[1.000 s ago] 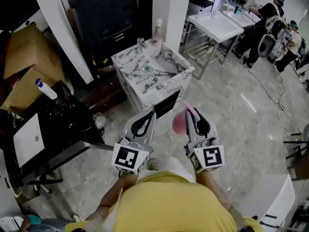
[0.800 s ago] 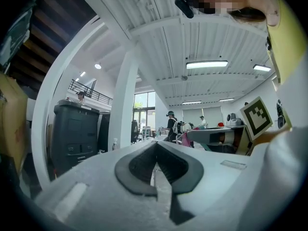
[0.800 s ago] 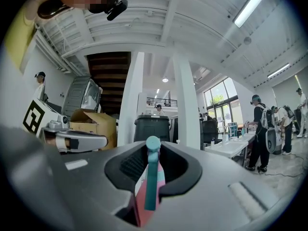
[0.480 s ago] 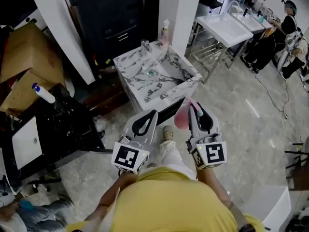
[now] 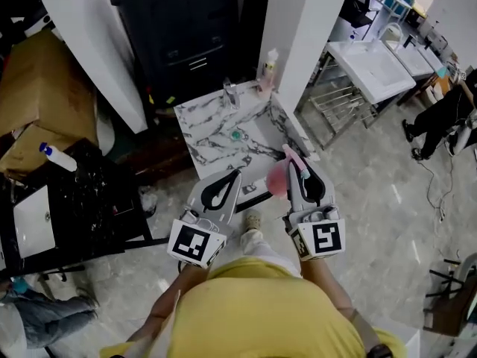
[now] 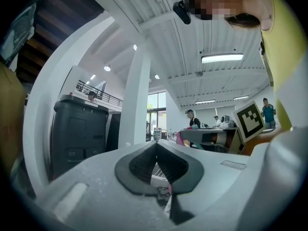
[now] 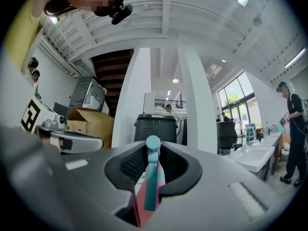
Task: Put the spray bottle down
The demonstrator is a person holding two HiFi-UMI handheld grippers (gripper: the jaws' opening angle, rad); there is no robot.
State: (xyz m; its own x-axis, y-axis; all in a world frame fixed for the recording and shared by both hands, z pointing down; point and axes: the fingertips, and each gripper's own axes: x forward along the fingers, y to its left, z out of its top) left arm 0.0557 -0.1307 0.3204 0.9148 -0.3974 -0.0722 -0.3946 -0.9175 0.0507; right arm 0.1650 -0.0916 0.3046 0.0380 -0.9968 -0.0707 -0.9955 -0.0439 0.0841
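A pink spray bottle (image 5: 276, 180) with a teal trigger head hangs from my right gripper (image 5: 293, 157), which is shut on its neck. In the right gripper view the teal head and pink body (image 7: 149, 186) stand between the jaws of that gripper (image 7: 153, 163). My left gripper (image 5: 236, 173) is level beside it, shut with nothing in it; its pads (image 6: 144, 161) meet in the left gripper view. Both point toward a marble-patterned vanity (image 5: 212, 140) with a sink and faucet (image 5: 230, 92), just ahead of the fingertips.
A small pink bottle (image 5: 268, 67) stands at the vanity's far corner by a white pillar (image 5: 298, 36). A black cabinet (image 5: 179, 36) is behind. Cardboard boxes (image 5: 33, 103) and a black stand (image 5: 89, 200) are at left, a white sink table (image 5: 373, 66) at right.
Both grippers have moved forward together toward the marble vanity, which now lies right under their tips. The spray bottle has stayed in the right gripper.
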